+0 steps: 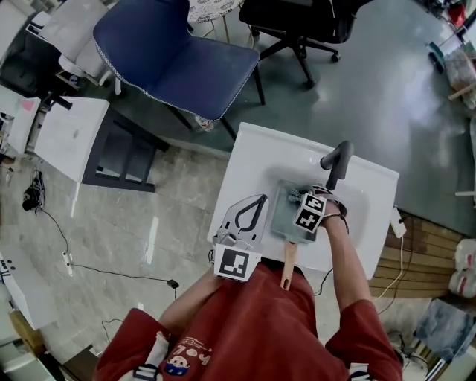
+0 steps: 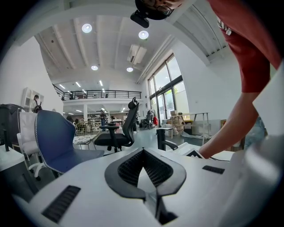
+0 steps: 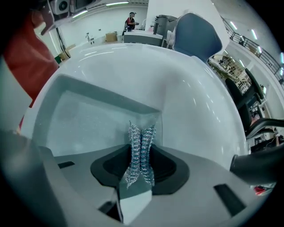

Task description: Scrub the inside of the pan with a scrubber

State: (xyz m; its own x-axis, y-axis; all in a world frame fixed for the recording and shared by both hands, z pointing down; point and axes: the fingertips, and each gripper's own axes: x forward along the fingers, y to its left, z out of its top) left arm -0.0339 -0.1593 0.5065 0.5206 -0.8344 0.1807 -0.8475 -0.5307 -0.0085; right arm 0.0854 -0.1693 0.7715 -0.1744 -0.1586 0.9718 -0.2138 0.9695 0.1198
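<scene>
A square grey pan (image 1: 282, 219) with a wooden handle (image 1: 288, 265) lies in the white sink (image 1: 256, 152). My right gripper (image 1: 297, 199) reaches down into the pan, shut on a steel-wool scrubber (image 3: 141, 148). In the right gripper view the scrubber sticks out between the jaws of the right gripper (image 3: 141, 133), just over the pan's floor (image 3: 84, 122) near a corner wall. My left gripper (image 1: 260, 199) rests over the sink's left rim beside the pan. In its own view the left gripper (image 2: 143, 153) has its tips together and holds nothing.
A black faucet (image 1: 338, 160) rises at the sink's back right, close to my right gripper. A blue chair (image 1: 171, 56) and a black office chair (image 1: 297, 22) stand beyond the sink. A white table (image 1: 71, 138) is at the left, with cables on the floor.
</scene>
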